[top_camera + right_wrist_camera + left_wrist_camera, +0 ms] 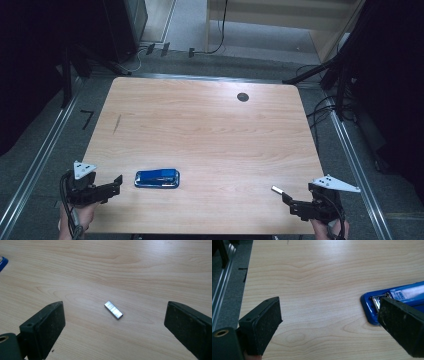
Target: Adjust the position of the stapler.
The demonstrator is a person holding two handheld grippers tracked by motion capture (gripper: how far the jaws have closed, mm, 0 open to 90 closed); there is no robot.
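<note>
Both tongs gape empty: right tongs (113, 322) frame the staple strip (113, 310), light, brittle, best pinched across long edges; left tongs (329, 322) near the stapler (397, 298).

The table (210, 125) is pale wood-grain laminate, smooth with a soft sheen; the stapler (157, 178) is glossy blue plastic with bright metal inside; the staple strip (113, 310) is shiny ridged metal – mirror-bright; both grippers' pads (265, 322) look matt black, rough, speckled rubber.
</note>
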